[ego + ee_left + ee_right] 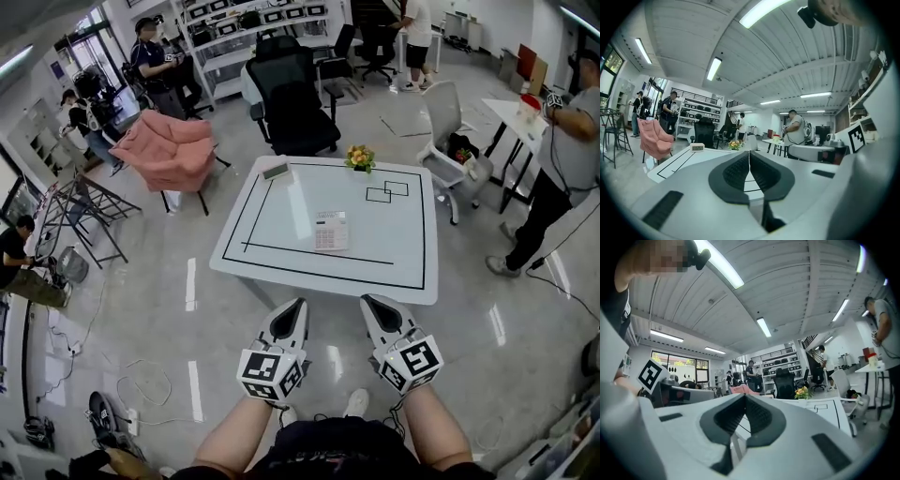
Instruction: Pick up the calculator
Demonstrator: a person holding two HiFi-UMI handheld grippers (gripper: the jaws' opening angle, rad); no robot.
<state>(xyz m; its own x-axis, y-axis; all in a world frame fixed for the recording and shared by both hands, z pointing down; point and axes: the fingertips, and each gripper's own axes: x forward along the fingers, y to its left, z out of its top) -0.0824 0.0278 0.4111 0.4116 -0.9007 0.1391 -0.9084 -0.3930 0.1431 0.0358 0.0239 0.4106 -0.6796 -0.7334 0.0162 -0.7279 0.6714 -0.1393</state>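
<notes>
The calculator [330,231], white with pale pink keys, lies flat near the middle of the white table [319,279], inside its black outline. Both grippers hang short of the table's near edge, above the floor and pointing towards it. My left gripper [296,303] is shut with nothing between its pads, as the left gripper view [749,153] confirms. My right gripper [368,300] is also shut and empty [745,396]. In both gripper views the calculator is hidden behind the jaws. Each gripper stands well apart from the calculator.
A small digital clock [277,171] and a pot of flowers [359,157] stand at the table's far edge. Beyond are a black office chair [291,94], a pink armchair [173,150] and a white chair [450,141]. A person [562,178] stands at the right.
</notes>
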